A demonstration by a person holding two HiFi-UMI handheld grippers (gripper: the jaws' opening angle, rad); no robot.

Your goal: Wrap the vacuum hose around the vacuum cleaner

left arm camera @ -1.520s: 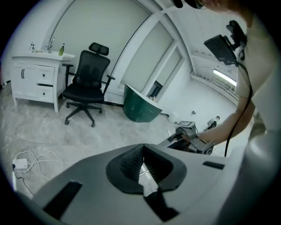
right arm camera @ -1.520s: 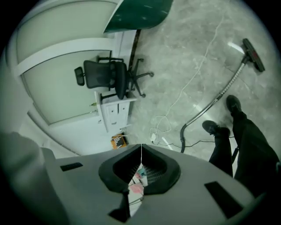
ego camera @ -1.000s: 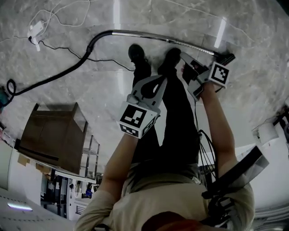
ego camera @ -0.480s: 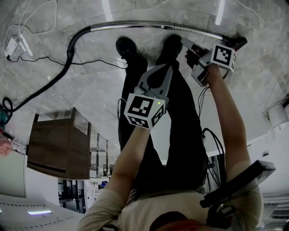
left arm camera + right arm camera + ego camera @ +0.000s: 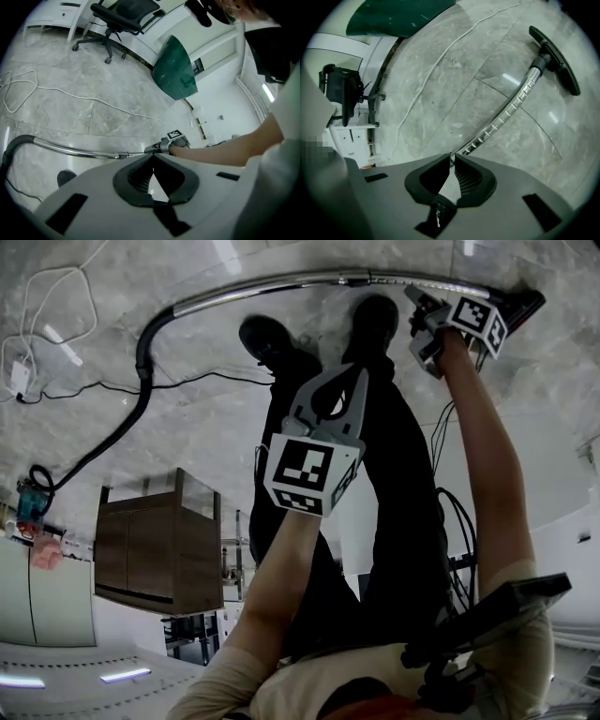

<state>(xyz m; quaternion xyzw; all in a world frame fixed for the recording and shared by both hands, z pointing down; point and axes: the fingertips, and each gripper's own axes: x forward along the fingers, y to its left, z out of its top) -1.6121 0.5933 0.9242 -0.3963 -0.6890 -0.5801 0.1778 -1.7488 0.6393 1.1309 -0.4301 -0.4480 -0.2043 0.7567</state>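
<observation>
The vacuum's chrome wand (image 5: 309, 282) lies on the marble floor beyond the person's shoes, ending in a black floor nozzle (image 5: 525, 306). Its black hose (image 5: 122, 427) curves away to the left toward a teal object (image 5: 30, 502) at the edge. My right gripper (image 5: 419, 298) is shut and empty, its tips right beside the wand; in the right gripper view the wand (image 5: 506, 112) runs from just past the tips (image 5: 452, 157) to the nozzle (image 5: 553, 47). My left gripper (image 5: 359, 371) hangs shut and empty above the legs. In the left gripper view its closed tips (image 5: 152, 157) point at the wand (image 5: 79, 151).
A brown wooden cabinet (image 5: 155, 540) stands at the left. A white cable (image 5: 56, 296) and a thin black cord (image 5: 216, 381) lie on the floor. An office chair (image 5: 117, 14) and a green panel (image 5: 173, 65) stand farther off.
My right gripper has reached farther out and now sits close beside the wand near its nozzle end. The left gripper has barely moved. Both stayed shut.
</observation>
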